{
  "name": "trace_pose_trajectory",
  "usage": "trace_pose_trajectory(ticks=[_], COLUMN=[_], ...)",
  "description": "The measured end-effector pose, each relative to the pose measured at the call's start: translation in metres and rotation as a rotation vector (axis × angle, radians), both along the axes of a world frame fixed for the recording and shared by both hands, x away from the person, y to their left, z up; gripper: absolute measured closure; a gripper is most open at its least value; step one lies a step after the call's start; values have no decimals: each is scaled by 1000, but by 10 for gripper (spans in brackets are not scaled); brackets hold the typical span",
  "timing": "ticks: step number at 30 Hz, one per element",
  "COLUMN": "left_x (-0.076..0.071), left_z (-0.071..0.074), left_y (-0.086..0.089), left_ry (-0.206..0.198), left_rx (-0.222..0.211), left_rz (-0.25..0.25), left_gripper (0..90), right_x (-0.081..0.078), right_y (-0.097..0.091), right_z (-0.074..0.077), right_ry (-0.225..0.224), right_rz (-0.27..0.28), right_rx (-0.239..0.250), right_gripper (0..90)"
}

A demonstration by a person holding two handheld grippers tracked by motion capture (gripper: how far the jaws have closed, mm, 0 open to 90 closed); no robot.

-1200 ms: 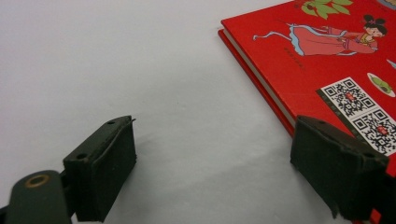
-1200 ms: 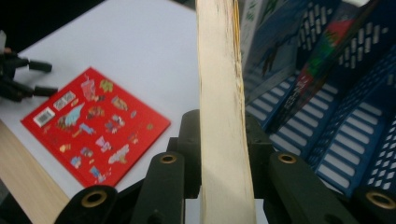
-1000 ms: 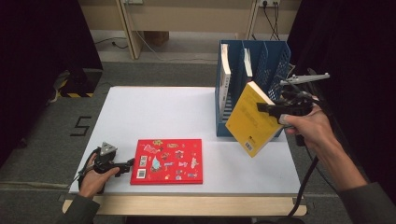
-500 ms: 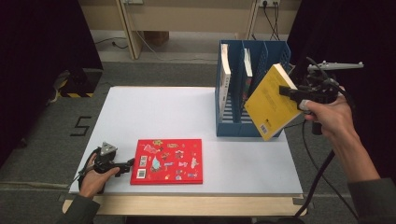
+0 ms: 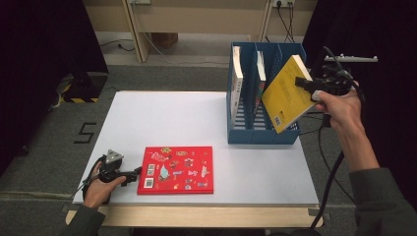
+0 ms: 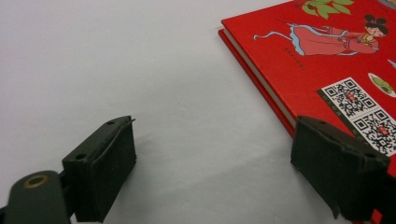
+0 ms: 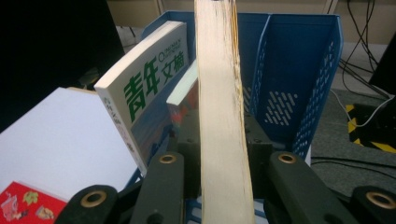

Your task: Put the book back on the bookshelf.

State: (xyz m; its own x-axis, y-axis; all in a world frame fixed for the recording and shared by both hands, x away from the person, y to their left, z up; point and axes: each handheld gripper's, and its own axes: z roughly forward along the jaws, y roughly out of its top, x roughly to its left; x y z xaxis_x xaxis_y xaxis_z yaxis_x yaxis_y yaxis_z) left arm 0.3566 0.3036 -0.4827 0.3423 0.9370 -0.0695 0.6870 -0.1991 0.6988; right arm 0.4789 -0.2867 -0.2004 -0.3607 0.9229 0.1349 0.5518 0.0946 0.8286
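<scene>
From the high view, the right gripper (image 5: 306, 84) is clamped on the top edge of the yellow book (image 5: 286, 95), which hangs tilted below and to the left of it, lifted off the table and in front of the blue file rack (image 5: 244, 133); the rack's rightmost slot lies just behind the book, and two other books stand in the slots further left. Far across the white table (image 5: 196, 118), the left gripper (image 5: 133, 173) lies low at the near left edge, with the red picture book (image 5: 176, 168) flat just beyond its tips. In the left gripper view, the jaws stand wide apart with only bare table between them; the red picture book (image 6: 327, 60) lies ahead and to the right, its corner near the right-hand jaw. In the right gripper view, the jaws pinch the yellow book's pale page edge (image 7: 219, 116), which rises straight up between them, with the blue file rack (image 7: 299, 70) directly behind and a white book with green lettering (image 7: 140, 98) leaning to the left.
</scene>
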Motion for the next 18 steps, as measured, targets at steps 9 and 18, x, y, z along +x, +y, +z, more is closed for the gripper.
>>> trace_pose_trajectory(ticks=[9, 18], left_x=[0, 0], left_z=[0, 0], left_y=[0, 0], left_ry=[1, 0], left_rx=[0, 0], left_rz=[-1, 0], left_gripper=[130, 130], right_x=[28, 59], right_y=[8, 27], right_z=[-12, -30], right_ry=[-15, -13], right_rz=[-43, -89], right_rx=[39, 22], right_gripper=[749, 747])
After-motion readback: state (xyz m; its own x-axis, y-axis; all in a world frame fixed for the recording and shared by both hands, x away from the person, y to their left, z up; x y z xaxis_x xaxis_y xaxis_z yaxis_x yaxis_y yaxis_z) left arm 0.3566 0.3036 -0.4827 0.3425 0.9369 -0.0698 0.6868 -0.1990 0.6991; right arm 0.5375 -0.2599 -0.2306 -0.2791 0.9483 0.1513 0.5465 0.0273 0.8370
